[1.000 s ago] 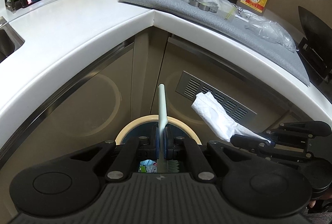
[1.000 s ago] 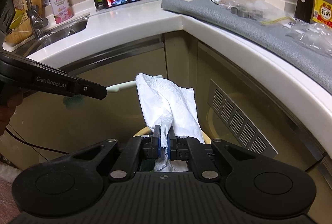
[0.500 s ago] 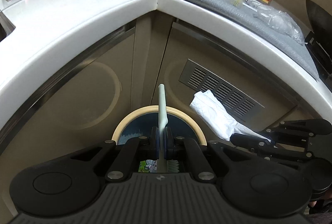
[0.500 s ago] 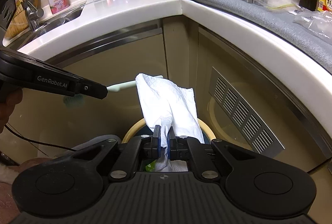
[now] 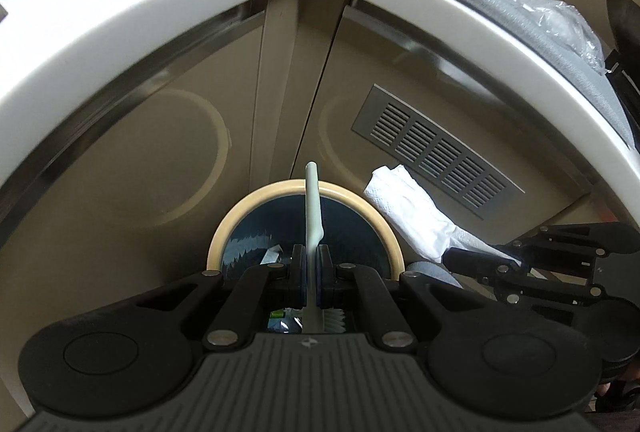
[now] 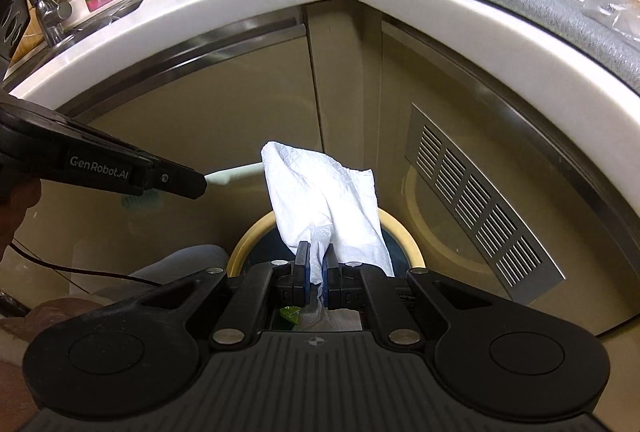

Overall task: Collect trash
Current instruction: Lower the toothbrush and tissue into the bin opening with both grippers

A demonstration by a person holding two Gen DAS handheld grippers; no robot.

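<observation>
A: Tongs first. What have yours got?

B: My left tongs (image 5: 312,264) are pinching a toothbrush (image 5: 312,204) near its bristle end, handle pointing out over the bin (image 5: 224,232). My right tongs (image 6: 315,272) are pressed on a tissue (image 6: 320,192), held by one bunched corner, the rest flopping above the bin's mouth.

A: How will they handle?

B: I'd judge the brush light, stiff and a bit slick, so gripping across the flat neck suits it. The tissue is soft, nearly weightless and may cling to the pads when released.

A: And farther out?

B: Bin stands on the floor below the desk (image 5: 160,0) corner, some scraps already inside. More plastic wrap (image 5: 560,20) lies up on the desk.
</observation>
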